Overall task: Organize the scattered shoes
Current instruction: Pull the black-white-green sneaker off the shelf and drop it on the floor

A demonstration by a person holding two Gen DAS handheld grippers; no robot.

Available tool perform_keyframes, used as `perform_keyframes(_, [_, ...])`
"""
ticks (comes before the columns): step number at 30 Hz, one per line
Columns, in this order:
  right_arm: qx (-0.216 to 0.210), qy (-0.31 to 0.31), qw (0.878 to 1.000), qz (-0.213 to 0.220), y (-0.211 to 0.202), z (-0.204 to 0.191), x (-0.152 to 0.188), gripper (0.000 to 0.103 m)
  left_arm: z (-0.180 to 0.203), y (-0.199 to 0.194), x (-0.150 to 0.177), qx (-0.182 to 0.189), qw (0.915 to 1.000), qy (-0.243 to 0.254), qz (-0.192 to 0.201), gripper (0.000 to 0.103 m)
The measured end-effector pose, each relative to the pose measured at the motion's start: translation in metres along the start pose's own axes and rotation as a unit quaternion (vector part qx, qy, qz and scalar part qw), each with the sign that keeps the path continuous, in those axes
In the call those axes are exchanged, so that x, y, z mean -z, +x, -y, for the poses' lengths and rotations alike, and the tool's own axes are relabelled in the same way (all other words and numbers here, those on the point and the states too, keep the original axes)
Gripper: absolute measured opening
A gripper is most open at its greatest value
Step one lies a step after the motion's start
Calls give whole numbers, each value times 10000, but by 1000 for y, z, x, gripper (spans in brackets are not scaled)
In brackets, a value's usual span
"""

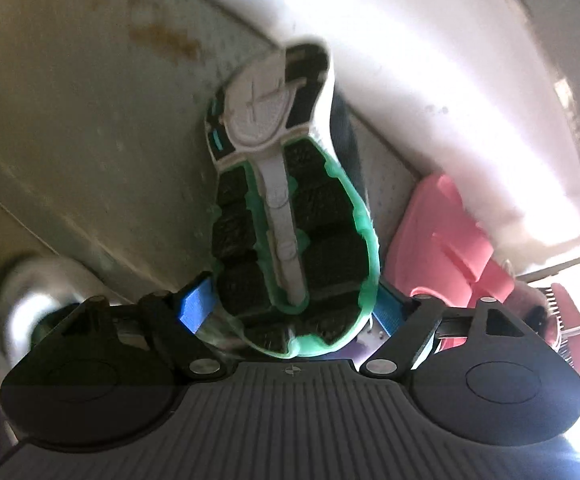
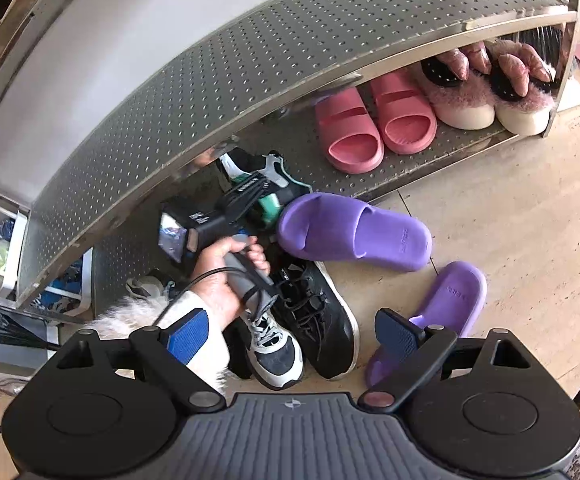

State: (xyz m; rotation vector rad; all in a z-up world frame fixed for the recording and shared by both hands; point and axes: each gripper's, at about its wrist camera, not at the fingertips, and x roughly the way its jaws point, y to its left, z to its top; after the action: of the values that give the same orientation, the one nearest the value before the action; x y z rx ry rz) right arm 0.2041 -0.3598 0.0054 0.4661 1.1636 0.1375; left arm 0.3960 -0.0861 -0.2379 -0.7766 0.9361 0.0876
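Observation:
A sneaker [image 1: 290, 220] with a green, black and white sole lies on its side on the rack's lower shelf [image 1: 89, 140], sole towards the left wrist camera. My left gripper [image 1: 290, 308] is shut on it, a blue pad against each edge of the sole. In the right wrist view the same sneaker [image 2: 249, 172] shows under the upper shelf, with a hand [image 2: 225, 276] holding the left gripper [image 2: 261, 196]. My right gripper [image 2: 290, 332] hangs open and empty above a black sneaker [image 2: 322, 320] and a white and navy sneaker [image 2: 277, 356] on the floor.
Two purple slippers [image 2: 354, 232] [image 2: 446, 304] lie on the wooden floor before the perforated metal rack [image 2: 249, 60]. On its lower shelf stand pink slippers [image 2: 348, 136] and fluffy pink slippers [image 2: 462, 96]. A pink slipper [image 1: 446, 240] sits right of the held sneaker.

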Motion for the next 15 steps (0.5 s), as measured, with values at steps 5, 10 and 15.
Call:
perform_keyframes(5, [73,-55,9999,114,-2,-3,0,91,-13,-46,6,156,9999,-11,-58,81])
perform_keyframes(10, [276,-251,9985,406,-5,-9,-3,91,-6,-104,32,457,9984,291,-190,80])
perform_keyframes(15, [439,-295,9968,600,-7,-9,-6,91,19,-180,49,707,9915,1060,-264,75])
